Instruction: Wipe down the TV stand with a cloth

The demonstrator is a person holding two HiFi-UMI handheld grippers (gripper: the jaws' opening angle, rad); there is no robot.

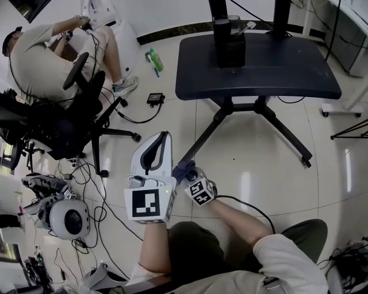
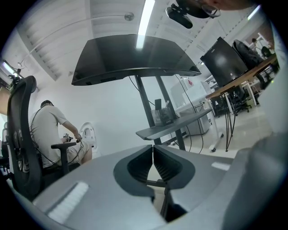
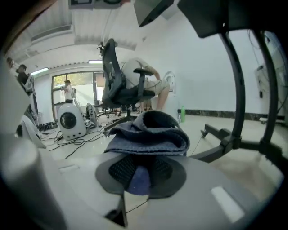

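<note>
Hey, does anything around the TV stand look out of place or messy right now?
Nothing on the TV stand looks spilled or damaged. The only clutter is on the floor to its left: loose cables tangled near the office chair and a green bottle standing by the wall.

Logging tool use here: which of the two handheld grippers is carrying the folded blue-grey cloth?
The right gripper: its jaws clamp the folded blue-grey cloth. The left gripper has its jaws shut together on nothing.
</note>
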